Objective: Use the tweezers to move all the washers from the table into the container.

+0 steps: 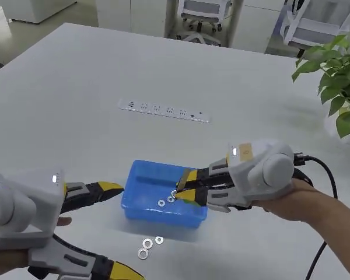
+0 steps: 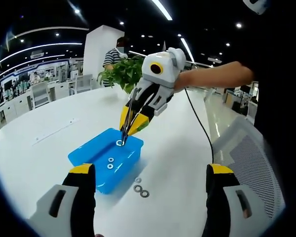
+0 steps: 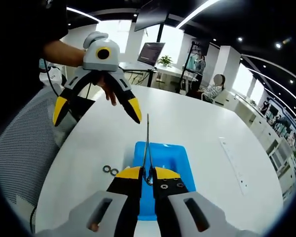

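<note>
While right gripper (image 3: 147, 173) pinches tweezers (image 3: 147, 140) | washer (image 2: 120, 143) seemingly held | left gripper (image 2: 150, 169) agape

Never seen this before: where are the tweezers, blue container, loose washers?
tweezers (image 3: 147, 131), right gripper view, thin shaft.
blue container (image 1: 163, 217), head view, front wall.
loose washers (image 1: 147, 243), head view, one ring.
</note>
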A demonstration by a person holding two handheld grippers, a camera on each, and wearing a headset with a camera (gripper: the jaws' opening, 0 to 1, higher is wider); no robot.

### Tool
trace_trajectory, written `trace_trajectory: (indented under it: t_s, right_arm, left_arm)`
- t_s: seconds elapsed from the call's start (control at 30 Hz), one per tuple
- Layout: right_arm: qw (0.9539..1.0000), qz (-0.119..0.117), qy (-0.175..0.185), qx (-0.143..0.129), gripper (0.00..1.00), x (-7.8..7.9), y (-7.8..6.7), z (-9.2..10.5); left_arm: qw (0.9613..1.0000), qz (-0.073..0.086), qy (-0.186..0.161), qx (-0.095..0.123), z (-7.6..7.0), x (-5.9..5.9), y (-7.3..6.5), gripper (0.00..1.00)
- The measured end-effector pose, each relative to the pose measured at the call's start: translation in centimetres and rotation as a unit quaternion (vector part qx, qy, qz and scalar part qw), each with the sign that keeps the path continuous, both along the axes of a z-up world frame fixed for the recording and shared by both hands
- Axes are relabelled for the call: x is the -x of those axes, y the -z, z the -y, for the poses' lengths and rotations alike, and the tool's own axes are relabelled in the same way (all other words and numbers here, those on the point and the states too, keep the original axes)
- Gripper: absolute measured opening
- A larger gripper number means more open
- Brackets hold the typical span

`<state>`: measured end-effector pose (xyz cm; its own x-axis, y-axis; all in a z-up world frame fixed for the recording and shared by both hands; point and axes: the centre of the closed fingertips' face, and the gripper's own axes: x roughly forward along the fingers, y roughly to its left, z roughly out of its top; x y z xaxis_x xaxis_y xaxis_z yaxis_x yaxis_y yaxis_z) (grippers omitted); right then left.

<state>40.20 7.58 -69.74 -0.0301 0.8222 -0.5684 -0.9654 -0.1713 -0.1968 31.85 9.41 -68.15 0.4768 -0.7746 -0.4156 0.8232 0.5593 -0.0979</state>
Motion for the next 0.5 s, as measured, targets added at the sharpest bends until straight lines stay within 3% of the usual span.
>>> trace_trajectory:
  t_s: [0.5]
  right_arm:
    - [0.9998, -0.015, 0.003, 0.016, 0.09, -1.3, 3.2, -0.5]
  left_arm:
    - [1.0000, 0.001, -0.007, 0.003, -1.3, -0.7, 0.2, 0.96]
